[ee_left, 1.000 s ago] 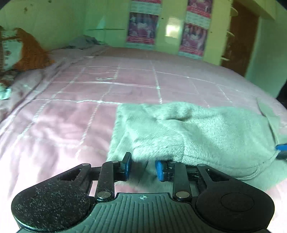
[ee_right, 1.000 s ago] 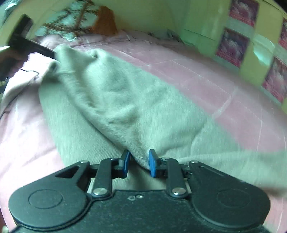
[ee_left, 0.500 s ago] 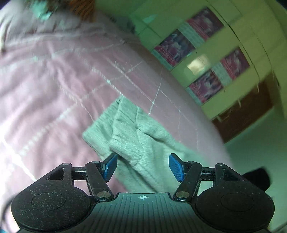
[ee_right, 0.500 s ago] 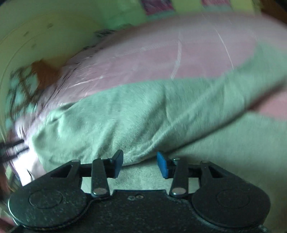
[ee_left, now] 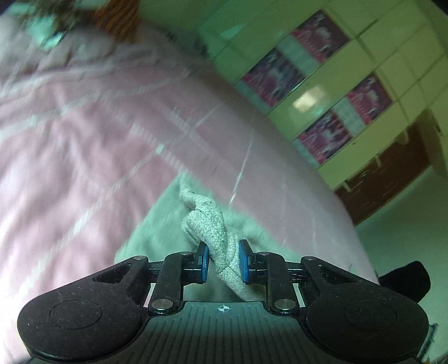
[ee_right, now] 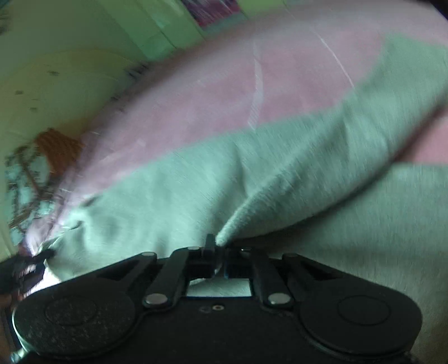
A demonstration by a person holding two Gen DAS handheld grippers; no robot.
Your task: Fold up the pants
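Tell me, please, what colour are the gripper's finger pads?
Blue. The left gripper's pads show it best in the left wrist view.

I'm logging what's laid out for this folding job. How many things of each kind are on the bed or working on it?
Grey pants: 1
Pink bedspread: 1
Patterned pillow: 1
Grippers, left closing on a bunched pants edge, right shut on a fold: 2
Total: 5

Bedspread [ee_left: 92,145] motion-blurred, pillow [ee_left: 112,14] cut by top edge, pants [ee_right: 280,173] smeared, running off right edge, posters [ee_left: 322,36] unreadable
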